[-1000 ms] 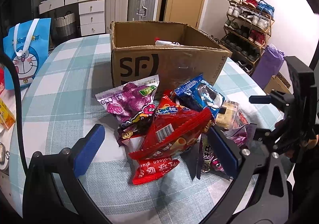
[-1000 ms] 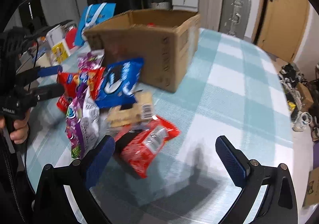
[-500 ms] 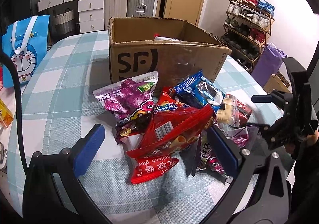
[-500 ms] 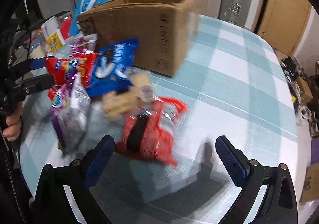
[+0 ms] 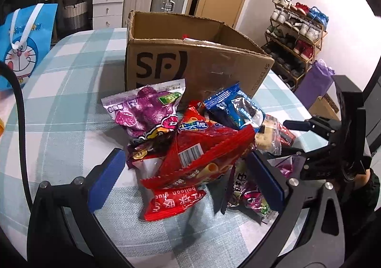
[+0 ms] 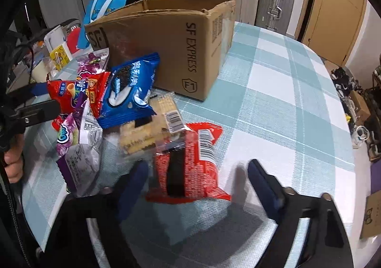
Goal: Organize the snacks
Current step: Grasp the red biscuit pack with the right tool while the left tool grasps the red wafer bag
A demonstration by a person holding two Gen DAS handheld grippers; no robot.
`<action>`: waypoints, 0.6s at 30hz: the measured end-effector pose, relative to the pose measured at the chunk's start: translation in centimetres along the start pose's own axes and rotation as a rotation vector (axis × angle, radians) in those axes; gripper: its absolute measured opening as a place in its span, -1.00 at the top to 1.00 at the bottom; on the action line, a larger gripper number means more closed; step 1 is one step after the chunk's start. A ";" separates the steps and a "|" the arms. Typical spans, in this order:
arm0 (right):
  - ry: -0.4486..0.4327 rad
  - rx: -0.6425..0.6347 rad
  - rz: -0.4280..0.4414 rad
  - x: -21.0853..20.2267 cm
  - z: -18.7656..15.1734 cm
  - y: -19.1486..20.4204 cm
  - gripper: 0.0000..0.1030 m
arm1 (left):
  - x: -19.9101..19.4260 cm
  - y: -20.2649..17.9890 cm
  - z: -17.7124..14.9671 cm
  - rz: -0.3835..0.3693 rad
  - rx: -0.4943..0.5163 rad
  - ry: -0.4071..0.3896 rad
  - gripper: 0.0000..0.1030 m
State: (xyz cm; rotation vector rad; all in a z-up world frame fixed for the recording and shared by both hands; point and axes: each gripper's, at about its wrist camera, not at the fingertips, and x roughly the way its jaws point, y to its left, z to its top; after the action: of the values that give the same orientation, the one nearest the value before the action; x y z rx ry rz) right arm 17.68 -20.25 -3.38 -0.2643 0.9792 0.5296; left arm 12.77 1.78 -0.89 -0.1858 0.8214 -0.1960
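Observation:
A pile of snack packets lies on the checked tablecloth point(image 5: 71, 110) in front of an open cardboard box point(image 5: 190, 63). The pile holds a purple candy bag point(image 5: 145, 110), a blue cookie packet point(image 5: 235, 110), a red chip bag point(image 5: 202, 156) and a small red gum packet point(image 5: 173, 201). My left gripper point(image 5: 188, 177) is open, its fingers either side of the red chip bag. My right gripper point(image 6: 197, 184) is open, its fingers straddling a red packet point(image 6: 190, 167) next to a cracker pack point(image 6: 147, 129). The box point(image 6: 171, 43) stands behind.
A blue cartoon gift bag point(image 5: 23, 43) stands at the table's left edge. Small boxes and a cup point(image 6: 57, 53) sit beyond the pile in the right wrist view. Suitcases, drawers, a door and a shoe rack point(image 5: 297, 36) line the room.
My right gripper has moved forward and down to the red packet, which now lies between its fingers. My left gripper has edged closer to the pile.

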 end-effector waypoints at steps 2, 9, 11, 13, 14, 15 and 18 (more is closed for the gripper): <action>0.001 0.001 0.013 0.1 0.0 0.0 -0.53 | 0.1 -0.1 0.0 -0.011 0.000 -0.003 -0.89; -0.007 -0.008 0.019 0.4 -0.2 0.1 -0.27 | 0.6 -1.0 -0.3 -0.034 0.033 -0.006 -0.34; -0.008 -0.012 0.021 0.4 -0.1 0.2 -0.12 | 0.8 -1.3 -0.4 -0.038 0.052 -0.003 -0.27; -0.010 -0.016 0.031 0.3 -0.2 0.2 -0.02 | 1.3 -1.6 -0.7 -0.035 0.056 0.016 -0.27; -0.010 -0.019 0.031 0.3 -0.1 0.2 0.00 | 1.3 -1.6 -0.8 -0.029 0.061 0.008 -0.27; -0.012 -0.022 0.031 0.2 -0.2 0.3 0.01 | 1.4 -1.7 -0.8 -0.024 0.069 0.008 -0.27; -0.016 -0.026 0.039 0.1 -0.3 0.2 0.03 | 1.6 -2.1 -0.8 -0.030 0.078 0.011 -0.03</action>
State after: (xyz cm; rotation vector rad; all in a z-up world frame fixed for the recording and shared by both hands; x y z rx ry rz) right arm 17.37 -20.20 -3.61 -0.2645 0.9640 0.5801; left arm 13.03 -0.69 -1.99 -0.1237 0.8204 -0.2570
